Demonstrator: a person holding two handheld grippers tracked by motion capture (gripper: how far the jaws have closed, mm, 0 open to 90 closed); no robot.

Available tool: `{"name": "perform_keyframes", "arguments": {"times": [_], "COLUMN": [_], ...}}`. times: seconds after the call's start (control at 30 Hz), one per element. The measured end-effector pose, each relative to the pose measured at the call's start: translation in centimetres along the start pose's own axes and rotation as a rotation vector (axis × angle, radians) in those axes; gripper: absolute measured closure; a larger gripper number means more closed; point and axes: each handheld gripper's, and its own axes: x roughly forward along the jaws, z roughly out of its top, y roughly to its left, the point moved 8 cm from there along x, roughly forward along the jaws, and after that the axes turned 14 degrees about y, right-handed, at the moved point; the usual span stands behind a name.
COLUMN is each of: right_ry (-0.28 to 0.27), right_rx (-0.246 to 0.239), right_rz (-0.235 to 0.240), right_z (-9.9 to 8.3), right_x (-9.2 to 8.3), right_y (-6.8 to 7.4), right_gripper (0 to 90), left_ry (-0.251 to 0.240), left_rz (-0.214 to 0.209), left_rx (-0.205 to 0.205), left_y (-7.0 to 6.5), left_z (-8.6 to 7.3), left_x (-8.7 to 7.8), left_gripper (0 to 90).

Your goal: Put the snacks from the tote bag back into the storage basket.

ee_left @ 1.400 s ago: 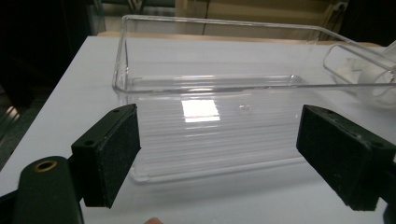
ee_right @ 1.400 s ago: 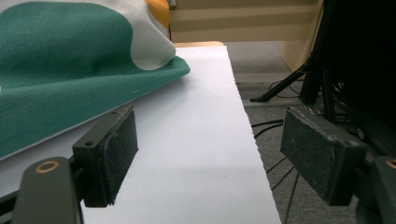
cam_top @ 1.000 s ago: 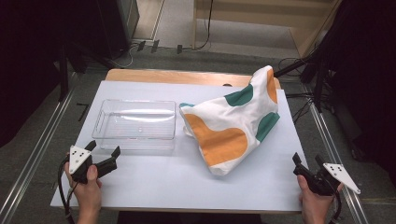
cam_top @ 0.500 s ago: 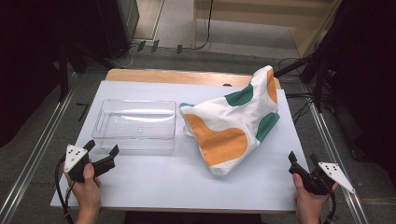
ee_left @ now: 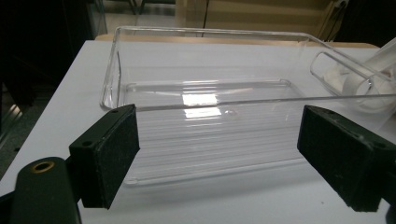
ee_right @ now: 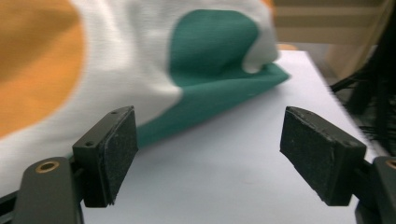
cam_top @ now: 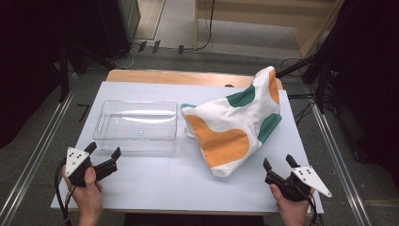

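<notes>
A white table point(cam_top: 155, 181) carries a clear bin point(cam_top: 136, 125) at ten o'clock and a patterned cloth point(cam_top: 233, 122) at two.

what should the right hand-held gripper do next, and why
Probably ease the right hand-held gripper forward to the near edge of the patterned cloth. Its jaws stand open with nothing between them, and bare table still separates them from the fabric. The clear plastic bin beside the cloth is empty, and the left hand-held gripper faces it, open.

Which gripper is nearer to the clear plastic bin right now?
Left. The left gripper sits just in front of the clear bin, jaws open toward it. The right gripper is across the table, near the patterned cloth.
</notes>
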Motion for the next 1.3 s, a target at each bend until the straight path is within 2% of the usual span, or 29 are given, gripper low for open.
{"name": "perform_keyframes", "arguments": {"times": [0.07, 0.1, 0.17, 0.37, 0.43, 0.47, 0.5, 0.67, 0.73, 0.77, 0.8, 0.83, 0.9, 0.93, 0.97, 1.0, 1.03, 1.07, 1.13, 1.23, 1.27, 1.3], "right_ry": [0.008, 0.010, 0.011, 0.028, 0.041, 0.048, 0.053, 0.079, 0.091, 0.095, 0.106, 0.112, 0.120, 0.122, 0.122, 0.137, 0.145, 0.153, 0.161, 0.173, 0.177, 0.196], "right_rx": [0.000, -0.004, -0.016, -0.078, -0.083, -0.086, -0.093, -0.092, -0.084, -0.077, -0.069, -0.067, -0.065, -0.060, -0.060, -0.050, -0.048, -0.044, -0.041, -0.045, -0.051, -0.037], "right_rz": [0.031, 0.041, 0.060, 0.076, 0.093, 0.100, 0.105, 0.135, 0.134, 0.137, 0.144, 0.148, 0.145, 0.139, 0.139, 0.140, 0.139, 0.140, 0.142, 0.149, 0.150, 0.174], "right_z": [0.1, 0.1, 0.1, -0.2, -0.4, -0.5, -0.6, -1.0, -1.2, -1.3, -1.4, -1.5, -1.7, -1.8, -1.8, -2.2, -2.3, -2.5, -2.7, -2.8, -2.8, -3.0], "right_x": [0.1, 0.1, 0.2, 0.4, 0.5, 0.6, 0.7, 1.1, 1.3, 1.4, 1.6, 1.7, 1.8, 1.9, 1.9, 2.3, 2.4, 2.5, 2.6, 2.7, 2.8, 2.9], "right_y": [1.0, 1.6, 2.6, 5.4, 6.2, 6.6, 7.0, 8.4, 8.8, 8.9, 9.2, 9.3, 9.8, 9.9, 9.9, 10.2, 10.3, 10.5, 10.6, 10.6, 10.4, 10.2], "right_gripper": [19.5, 19.5, 19.2, 16.6, 15.4, 14.5, 14.5, 14.2, 14.2, 14.2, 14.4, 15.0, 19.1, 21.3, 21.3, 25.2, 26.9, 29.7, 36.3, 41.2, 45.7, 54.7], "left_ry": [0.000, -0.012, -0.021, -0.032, -0.019, -0.019, -0.004, 0.023, 0.028, 0.028, 0.035, 0.035, 0.028, 0.028, 0.029, 0.043, 0.043, 0.042, 0.040, 0.038, 0.037, 0.039], "left_rz": [-0.005, -0.026, -0.026, -0.078, -0.103, -0.103, -0.126, -0.173, -0.187, -0.187, -0.191, -0.203, -0.204, -0.204, -0.194, -0.197, -0.197, -0.204, -0.219, -0.240, -0.243, -0.251], "left_rx": [0.002, 0.007, 0.018, 0.065, 0.083, 0.083, 0.098, 0.119, 0.133, 0.133, 0.156, 0.159, 0.193, 0.193, 0.215, 0.238, 0.238, 0.253, 0.263, 0.262, 0.264, 0.274], "left_y": [-0.2, -0.8, -1.3, -3.9, -5.1, -5.1, -6.2, -8.6, -9.5, -9.5, -10.4, -11.0, -12.0, -12.0, -12.6, -13.7, -13.7, -14.6, -15.3, -15.9, -16.1, -16.6], "left_z": [0.2, 0.6, 1.1, 2.6, 2.9, 2.9, 3.2, 4.0, 4.3, 4.3, 4.8, 5.1, 5.9, 5.9, 6.2, 6.8, 6.8, 7.2, 7.7, 8.0, 8.1, 8.3], "left_x": [-0.2, -0.6, -0.9, -1.2, -0.9, -0.9, -0.5, 0.7, 1.2, 1.2, 1.8, 2.1, 2.6, 2.6, 2.9, 3.7, 3.7, 4.3, 4.7, 5.0, 5.2, 5.4], "left_gripper": [13.4, 13.4, 13.5, 13.8, 13.7, 13.8, 13.8, 13.8, 13.8, 13.8, 13.8, 13.9, 13.9, 13.9, 13.9, 13.9, 13.9, 13.9, 13.9, 13.9, 14.0, 14.2]}}
